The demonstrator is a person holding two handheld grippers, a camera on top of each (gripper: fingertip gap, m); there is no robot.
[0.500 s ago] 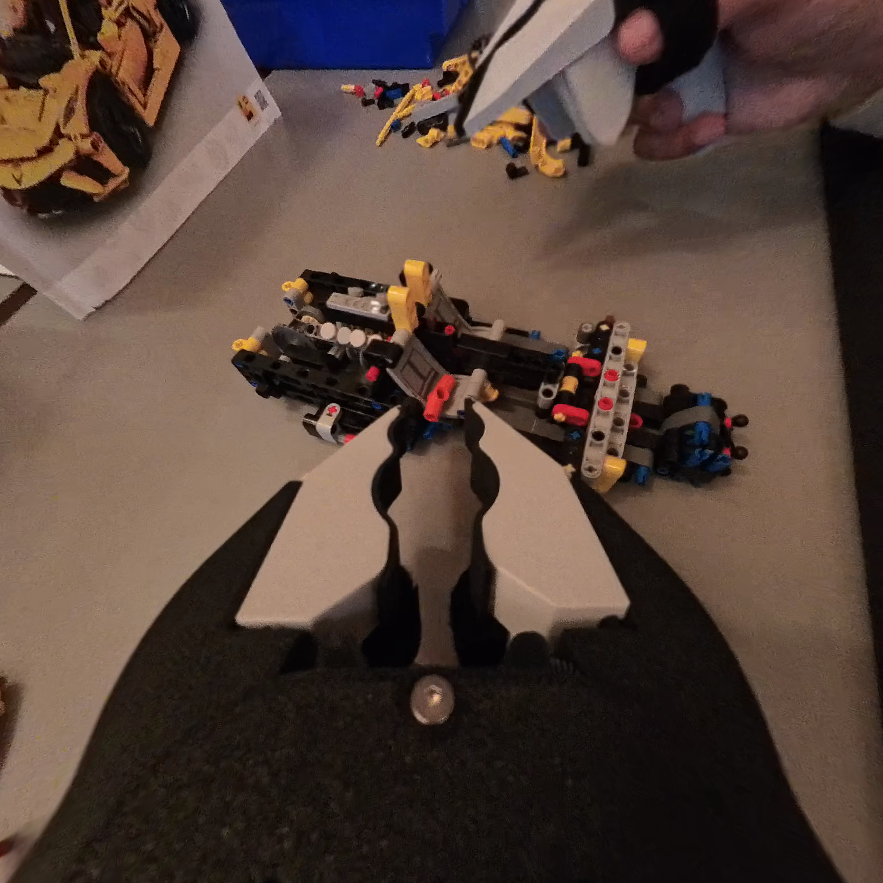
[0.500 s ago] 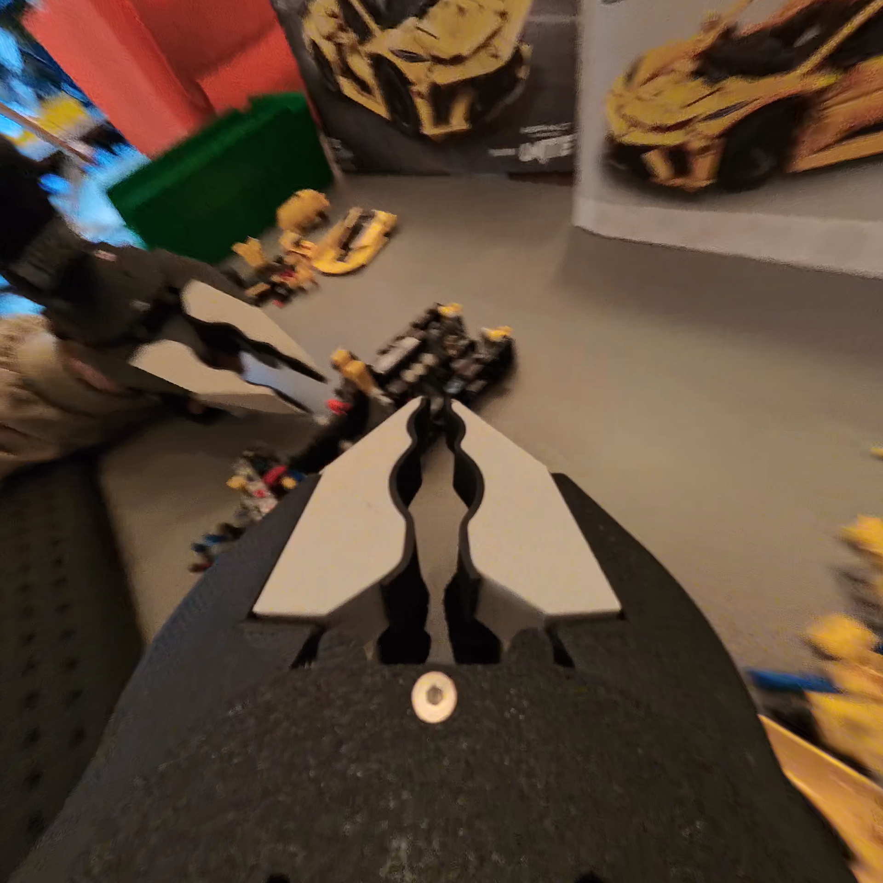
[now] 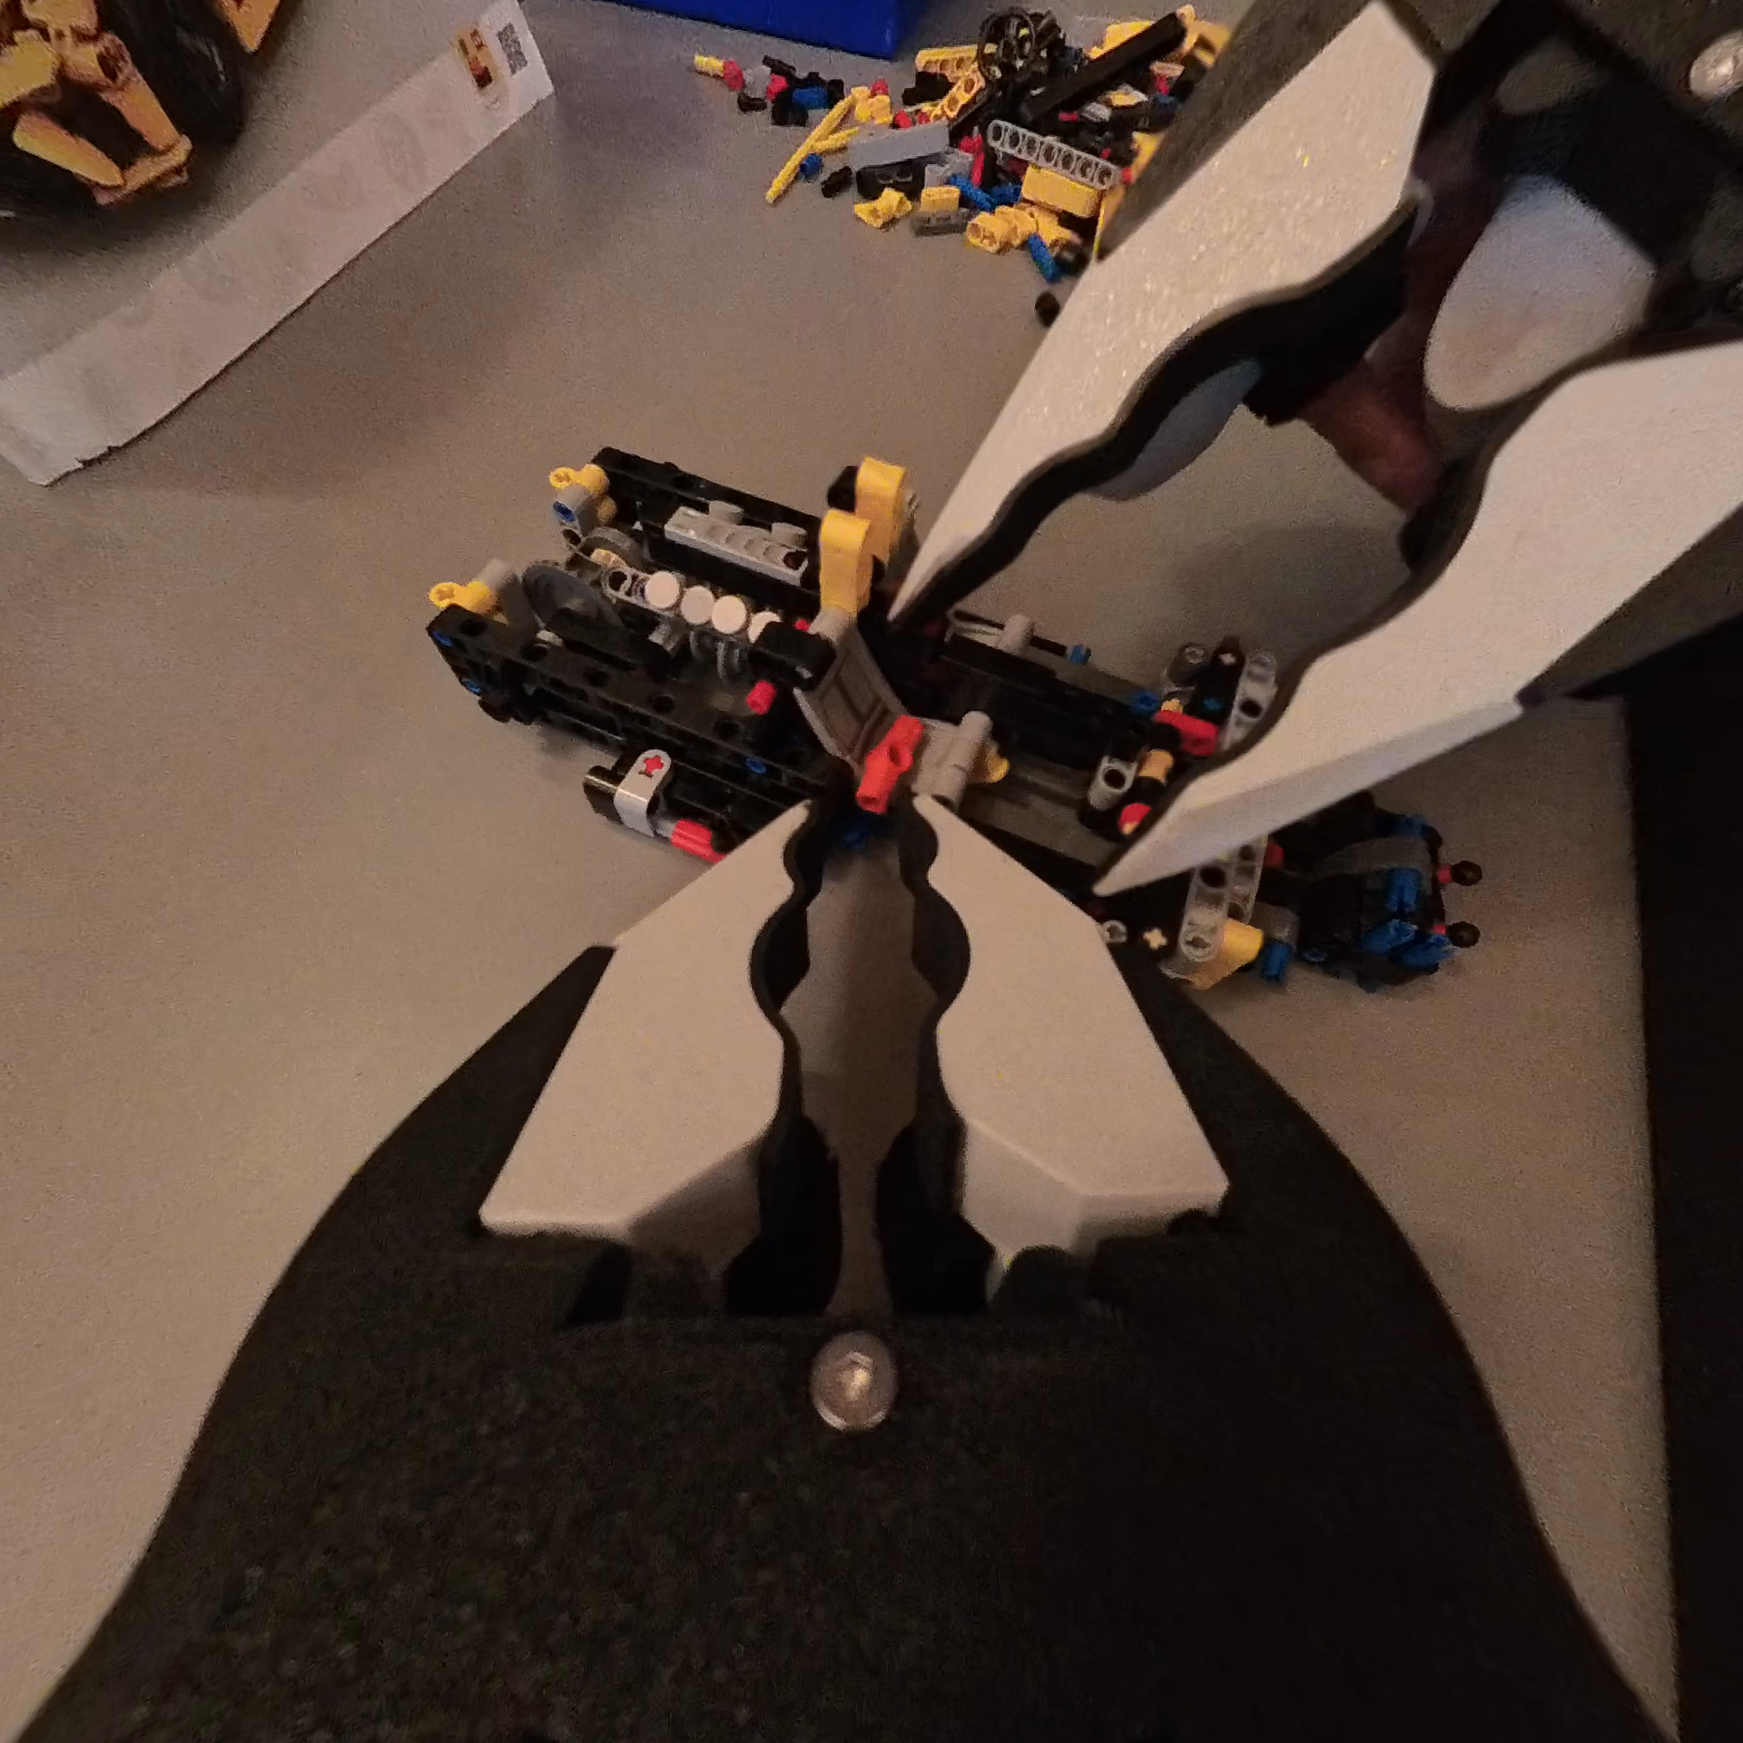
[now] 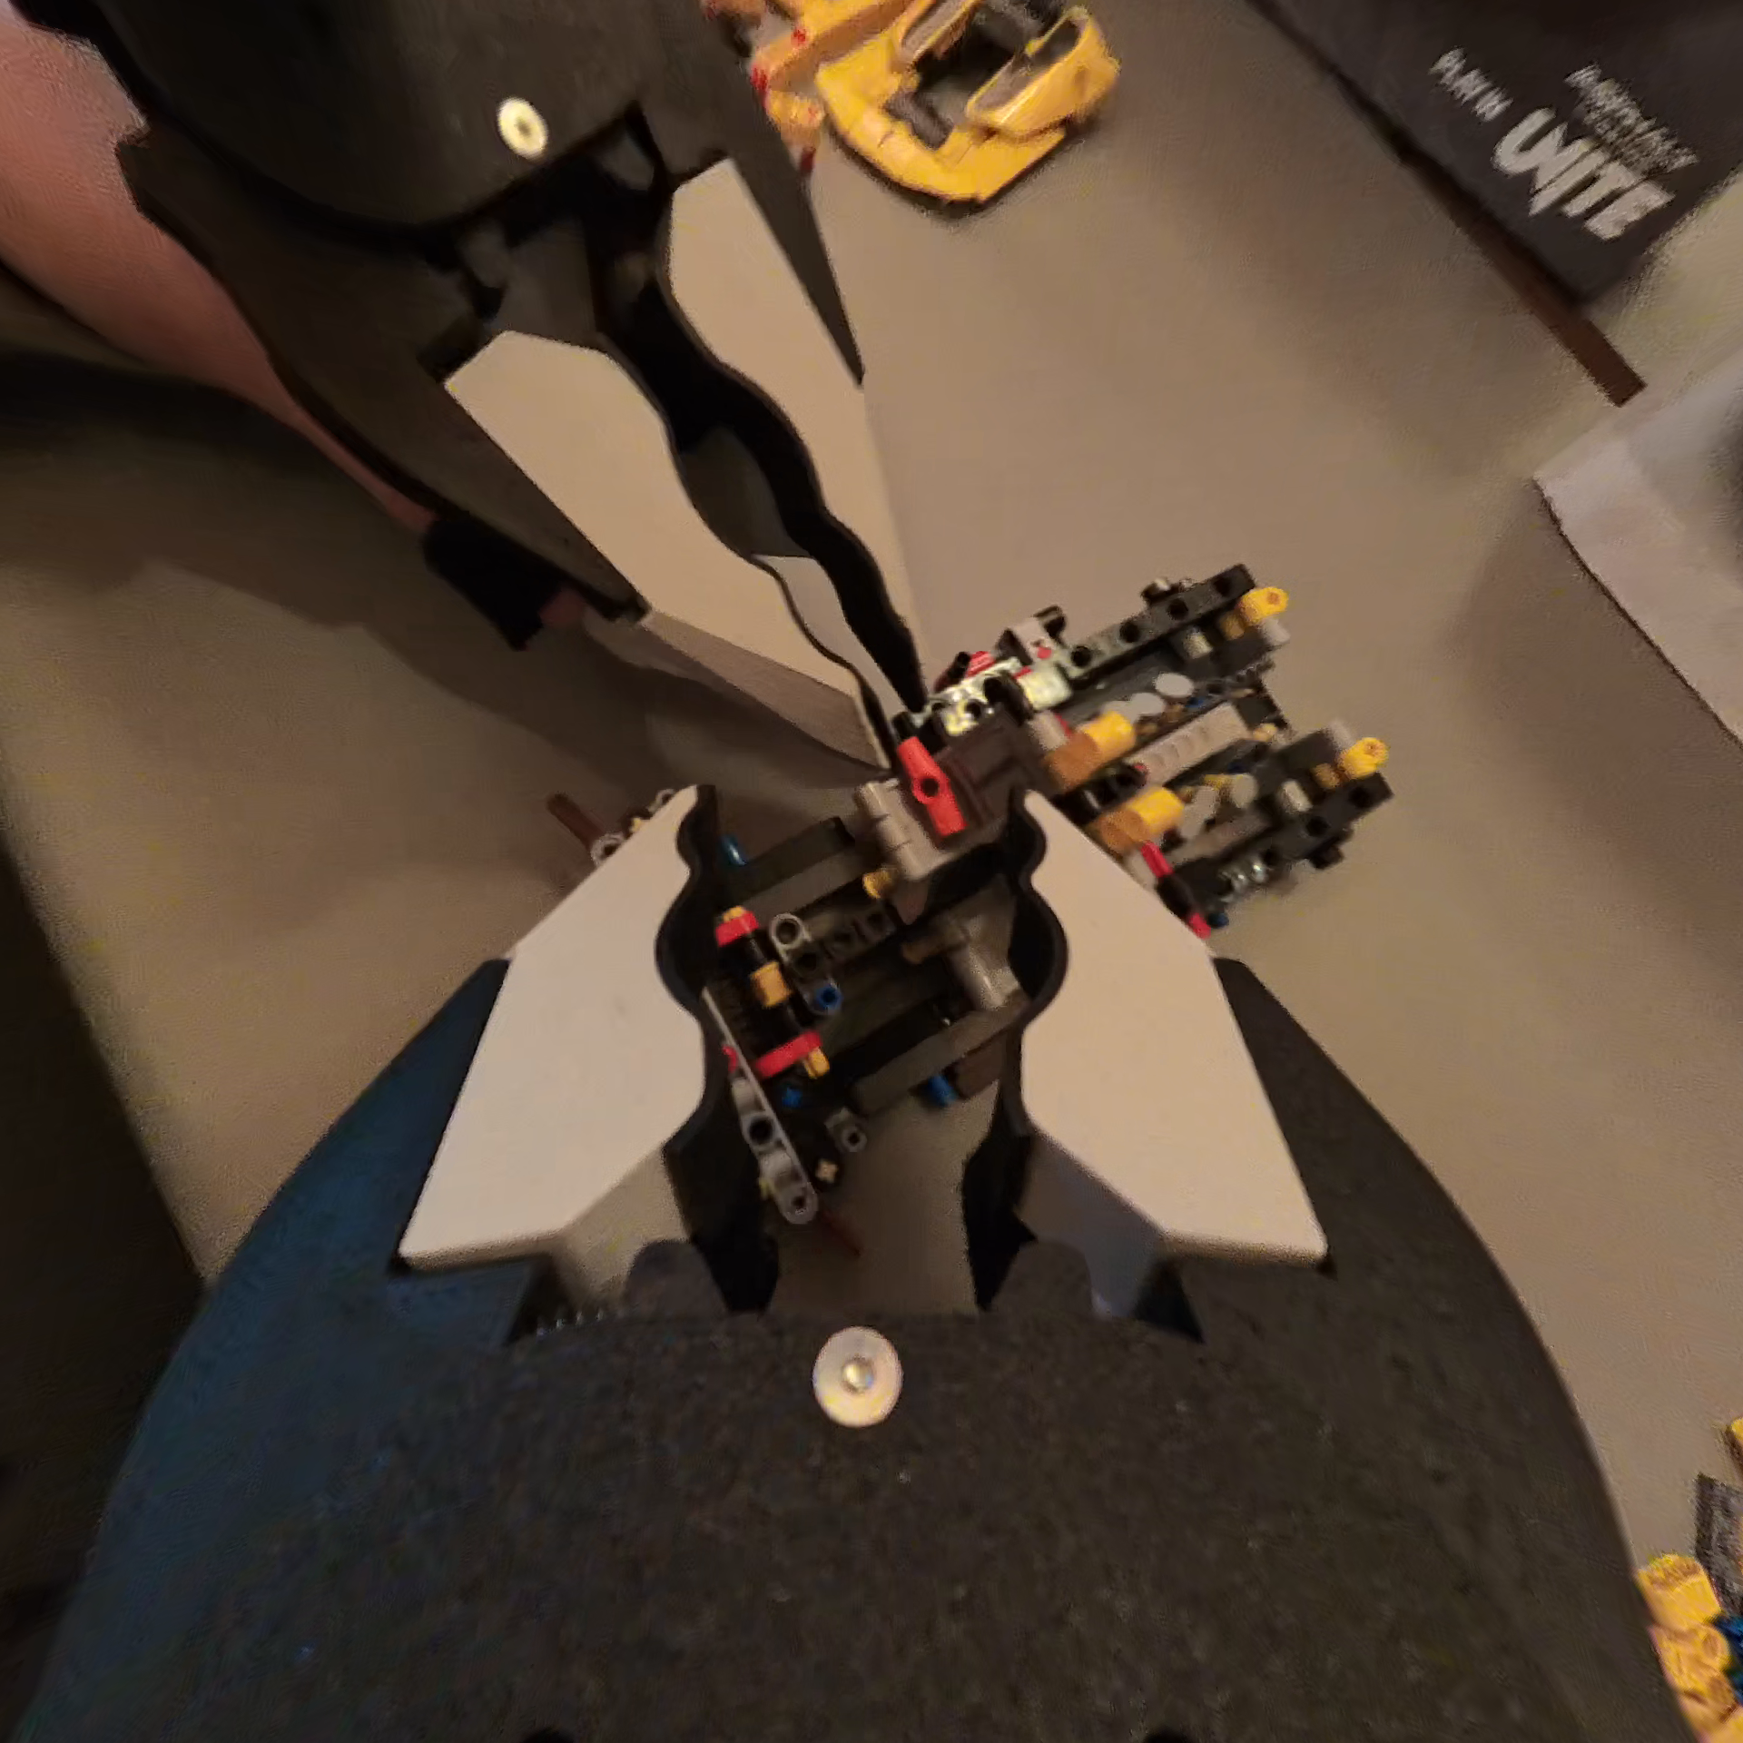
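While the brick chassis (image 3: 849,698) lay flat on the desk (image 3: 377,943), right tongs (image 4: 854,802) stood spread astride its front half. Left tongs (image 3: 854,811), nearly pressed together and empty, touched its red pin (image 3: 887,764). It looked light, rigid, apt to snap apart; best gripped across the black side beams.

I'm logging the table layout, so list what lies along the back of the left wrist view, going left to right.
Printed sheet with the yellow car picture → blue bin → pile of loose building pieces → right gripper, its fingers spread over the half-built model.
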